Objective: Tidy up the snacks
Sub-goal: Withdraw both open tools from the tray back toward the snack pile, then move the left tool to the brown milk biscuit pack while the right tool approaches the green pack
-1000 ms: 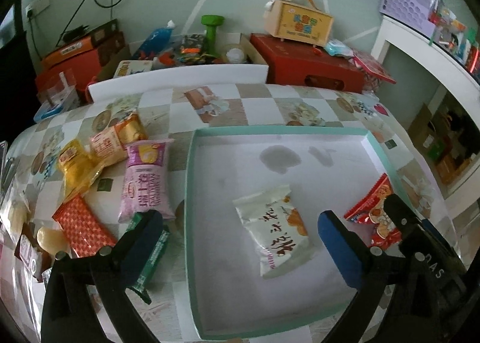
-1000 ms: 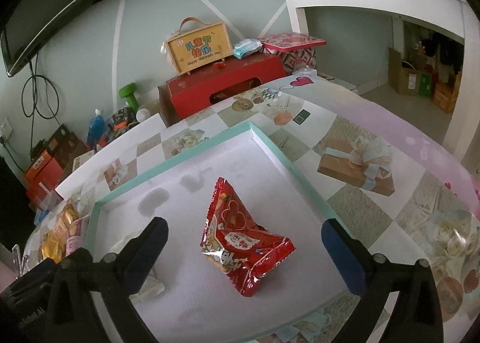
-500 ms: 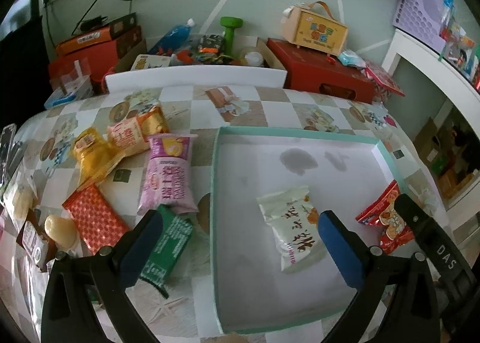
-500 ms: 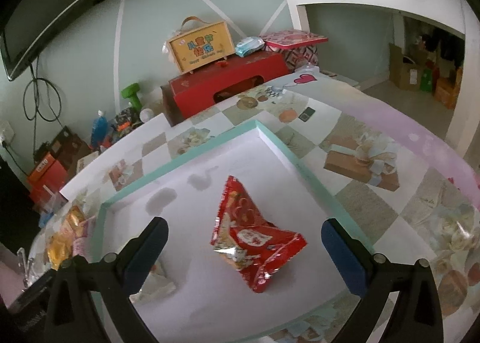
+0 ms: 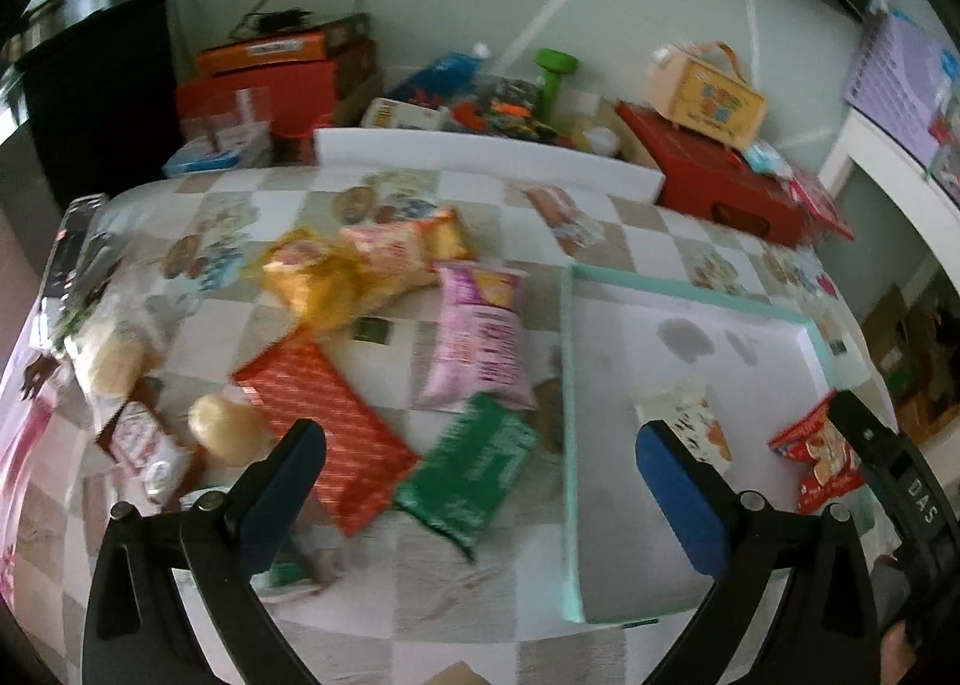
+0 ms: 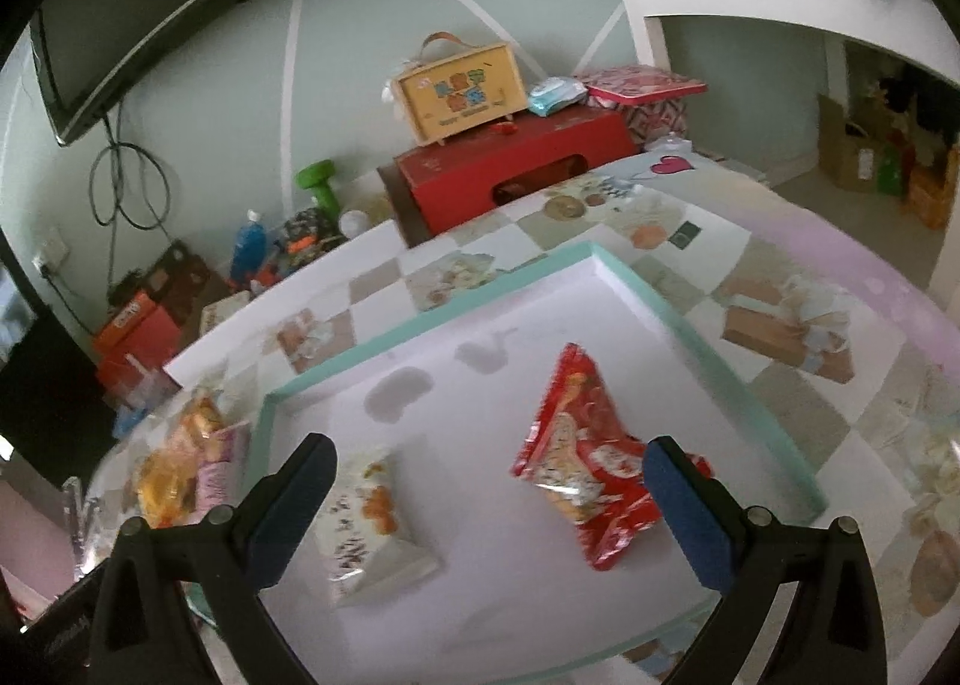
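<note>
Lying crinkled in the tray (image 6: 720,343), glossy red snack packet (image 6: 585,475), both tools spread wide, empty

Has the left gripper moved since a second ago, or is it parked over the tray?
Yes. The left gripper has swung to its left: its open jaws framed the white snack pack inside the tray before, and now frame the green packet outside the tray's left wall.

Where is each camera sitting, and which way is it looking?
Left wrist: on the left gripper, looking over loose snacks like the green packet; its open fingers show.
Right wrist: on the right gripper, looking into the tray; its open fingers show.
Both see the tray, the red packet and the white packet.
</note>
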Motion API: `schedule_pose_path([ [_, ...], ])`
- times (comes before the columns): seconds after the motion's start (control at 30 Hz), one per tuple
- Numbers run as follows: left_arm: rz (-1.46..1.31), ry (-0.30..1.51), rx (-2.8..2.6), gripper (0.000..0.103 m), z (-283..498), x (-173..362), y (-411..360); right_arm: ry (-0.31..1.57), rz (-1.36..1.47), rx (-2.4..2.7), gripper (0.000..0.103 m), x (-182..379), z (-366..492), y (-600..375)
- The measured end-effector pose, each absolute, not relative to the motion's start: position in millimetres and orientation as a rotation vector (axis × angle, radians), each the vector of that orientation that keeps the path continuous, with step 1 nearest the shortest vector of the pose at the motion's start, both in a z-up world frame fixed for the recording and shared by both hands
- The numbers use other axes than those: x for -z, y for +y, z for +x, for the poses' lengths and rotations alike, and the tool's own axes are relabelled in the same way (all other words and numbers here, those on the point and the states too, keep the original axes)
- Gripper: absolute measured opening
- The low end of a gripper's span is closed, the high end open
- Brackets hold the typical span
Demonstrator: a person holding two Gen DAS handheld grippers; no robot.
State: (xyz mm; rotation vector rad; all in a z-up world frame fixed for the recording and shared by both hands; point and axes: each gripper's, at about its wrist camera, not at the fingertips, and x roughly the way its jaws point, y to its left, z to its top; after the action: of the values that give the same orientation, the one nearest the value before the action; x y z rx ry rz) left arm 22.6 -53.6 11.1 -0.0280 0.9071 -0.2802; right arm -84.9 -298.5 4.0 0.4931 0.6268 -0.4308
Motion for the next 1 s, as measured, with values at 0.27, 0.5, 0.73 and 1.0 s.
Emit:
schedule_pose_path([
  [0.27, -0.115, 0.887, 0.161, 0.103, 26.7, -16.0, 5.9, 0.621, 0.388, 0.426, 0.103, -19.0, -77.5, -270.4],
  [0.5, -0.185, 0.896, 0.048, 0.103, 28.2, -7.6, 58.5, 0.627, 0.383, 0.257, 0.103, -22.0, -58.8, -228.6],
  [0.73, -0.26, 0.902, -0.023, 0.103, 30.9, -0.4, 101.1, 0.664, 0.361, 0.102, 0.103, -18.1, -40.8, -178.0],
  [1.0, -0.297, 0.915, -0.059, 0.103, 28.4, 5.5, 129.6, 0.711, 0.308, 0.004, 0.103, -12.0, -28.4, -133.6],
])
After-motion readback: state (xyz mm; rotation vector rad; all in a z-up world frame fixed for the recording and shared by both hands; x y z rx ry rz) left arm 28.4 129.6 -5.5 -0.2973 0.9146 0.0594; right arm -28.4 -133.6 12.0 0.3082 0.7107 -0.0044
